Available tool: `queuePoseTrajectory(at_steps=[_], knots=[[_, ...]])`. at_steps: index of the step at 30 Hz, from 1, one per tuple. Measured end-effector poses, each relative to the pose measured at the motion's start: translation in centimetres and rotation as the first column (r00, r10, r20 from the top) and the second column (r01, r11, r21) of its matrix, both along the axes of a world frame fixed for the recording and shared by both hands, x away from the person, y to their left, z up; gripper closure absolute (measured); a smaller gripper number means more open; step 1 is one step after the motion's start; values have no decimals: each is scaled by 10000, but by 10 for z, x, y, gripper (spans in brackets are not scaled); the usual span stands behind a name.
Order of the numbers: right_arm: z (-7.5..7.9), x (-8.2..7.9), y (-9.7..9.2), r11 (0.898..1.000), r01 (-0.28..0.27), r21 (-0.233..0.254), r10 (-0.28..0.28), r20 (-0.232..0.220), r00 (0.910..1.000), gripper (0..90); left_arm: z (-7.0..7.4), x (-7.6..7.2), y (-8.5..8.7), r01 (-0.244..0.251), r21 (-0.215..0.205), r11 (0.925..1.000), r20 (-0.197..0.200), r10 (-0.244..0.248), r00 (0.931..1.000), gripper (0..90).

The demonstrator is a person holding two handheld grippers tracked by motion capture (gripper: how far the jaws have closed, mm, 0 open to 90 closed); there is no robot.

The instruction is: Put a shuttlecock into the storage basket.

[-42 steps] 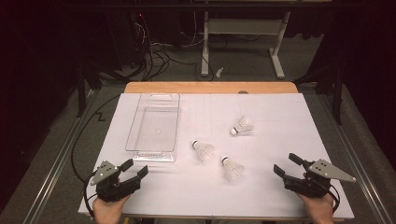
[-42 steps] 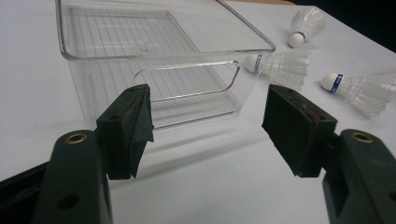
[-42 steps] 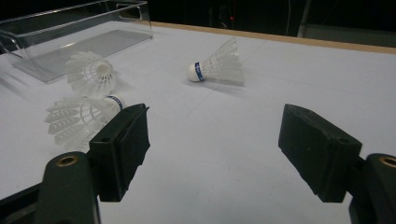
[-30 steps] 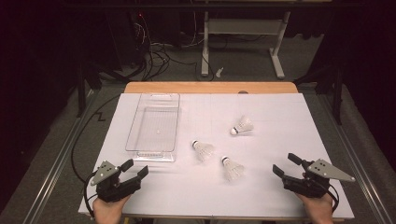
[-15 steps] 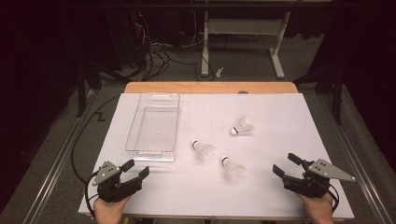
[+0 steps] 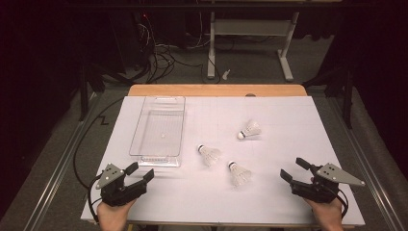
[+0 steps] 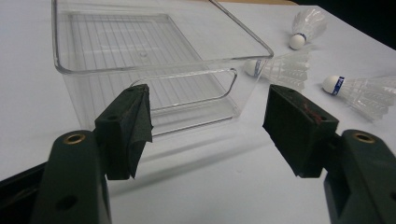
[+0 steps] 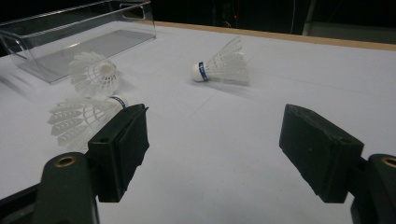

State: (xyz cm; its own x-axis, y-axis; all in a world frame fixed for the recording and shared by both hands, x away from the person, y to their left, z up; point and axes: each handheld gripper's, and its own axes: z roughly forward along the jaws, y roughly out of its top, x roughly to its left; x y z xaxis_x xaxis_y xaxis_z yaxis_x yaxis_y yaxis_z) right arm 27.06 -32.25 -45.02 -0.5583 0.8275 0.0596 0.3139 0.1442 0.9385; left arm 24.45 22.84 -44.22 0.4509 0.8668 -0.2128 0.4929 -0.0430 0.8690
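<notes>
I am holding my left tongs (image 6: 141, 175) and right tongs (image 6: 292, 169) wide and empty, while three shuttlecocks (image 6: 239, 173) are lying outside the empty clear bin (image 6: 158, 154).

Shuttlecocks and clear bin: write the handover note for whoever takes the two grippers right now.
Left gripper: open, empty, at the near left of the white table, pointing at the short end of the clear rectangular plastic bin.
Right gripper: open, empty, at the near right.
The bin holds nothing. Three white feathered shuttlecocks with blue-banded corks lie on the table right of it: nearest shuttlecock, middle shuttlecock closest to the bin, far shuttlecock.
Done: nothing picked up.
Left: probably all three go into the bin; the nearest one looks the easiest start for the right gripper.
</notes>
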Motion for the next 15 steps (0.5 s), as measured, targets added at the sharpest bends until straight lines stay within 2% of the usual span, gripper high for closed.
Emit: queuePoseTrajectory(at_steps=[15], knots=[[0,1,1,10000,-12,32,12,-5,10000,242,9,2,-12,322,146,9994,208,-325,9993,327]])
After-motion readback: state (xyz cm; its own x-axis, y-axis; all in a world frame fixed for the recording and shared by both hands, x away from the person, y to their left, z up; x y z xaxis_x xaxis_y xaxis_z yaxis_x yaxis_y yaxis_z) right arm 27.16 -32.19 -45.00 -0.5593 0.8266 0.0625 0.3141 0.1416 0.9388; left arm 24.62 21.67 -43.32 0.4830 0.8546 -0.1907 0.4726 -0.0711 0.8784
